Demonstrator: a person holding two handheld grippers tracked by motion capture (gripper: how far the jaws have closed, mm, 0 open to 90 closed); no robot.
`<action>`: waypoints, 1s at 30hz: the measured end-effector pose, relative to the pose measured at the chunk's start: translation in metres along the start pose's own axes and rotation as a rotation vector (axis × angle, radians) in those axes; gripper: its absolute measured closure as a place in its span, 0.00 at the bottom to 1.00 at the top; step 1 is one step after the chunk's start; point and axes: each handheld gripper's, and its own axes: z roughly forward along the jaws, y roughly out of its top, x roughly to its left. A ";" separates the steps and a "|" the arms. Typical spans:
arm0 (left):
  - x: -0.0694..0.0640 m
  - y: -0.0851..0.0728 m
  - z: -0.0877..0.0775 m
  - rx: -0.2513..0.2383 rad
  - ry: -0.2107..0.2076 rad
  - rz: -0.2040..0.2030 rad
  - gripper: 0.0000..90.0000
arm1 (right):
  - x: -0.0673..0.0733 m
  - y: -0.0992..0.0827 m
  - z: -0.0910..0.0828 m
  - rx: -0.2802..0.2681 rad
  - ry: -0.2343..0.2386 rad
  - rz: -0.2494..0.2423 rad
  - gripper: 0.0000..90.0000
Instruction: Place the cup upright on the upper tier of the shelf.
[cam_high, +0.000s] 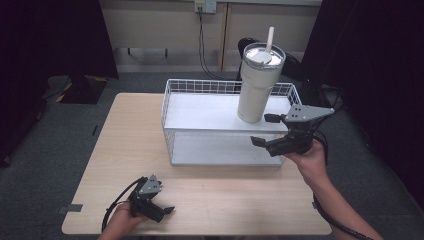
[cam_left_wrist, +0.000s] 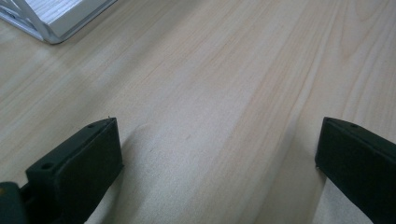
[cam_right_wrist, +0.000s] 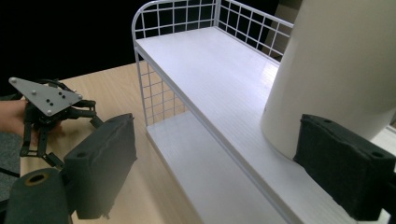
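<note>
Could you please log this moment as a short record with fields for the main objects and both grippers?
surface: light wooden table
rack: white two-tier wire shelf rack at the far middle of the table
tumbler: cream tumbler with lid and straw, upright on the rack's upper shelf, right end
right gripper: open, raised beside the tumbler's base, not touching it
left gripper: open, low over bare table at the near left edge
held items: none

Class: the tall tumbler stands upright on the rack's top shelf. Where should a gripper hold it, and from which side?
Probably the tumbler's narrower lower body, approached level from the open front-right where the right gripper waits open; the straw and lid block a top grip.
</note>
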 end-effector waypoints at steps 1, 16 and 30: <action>0.000 0.000 0.000 0.000 0.000 0.000 0.00 | 0.001 -0.001 0.000 -0.002 0.007 0.003 0.13; 0.000 0.000 0.000 -0.001 0.000 -0.001 0.00 | 0.017 -0.017 0.005 0.000 0.072 0.007 0.14; 0.000 0.000 0.000 0.000 0.000 0.000 0.00 | 0.026 -0.035 0.008 0.006 0.104 0.023 0.14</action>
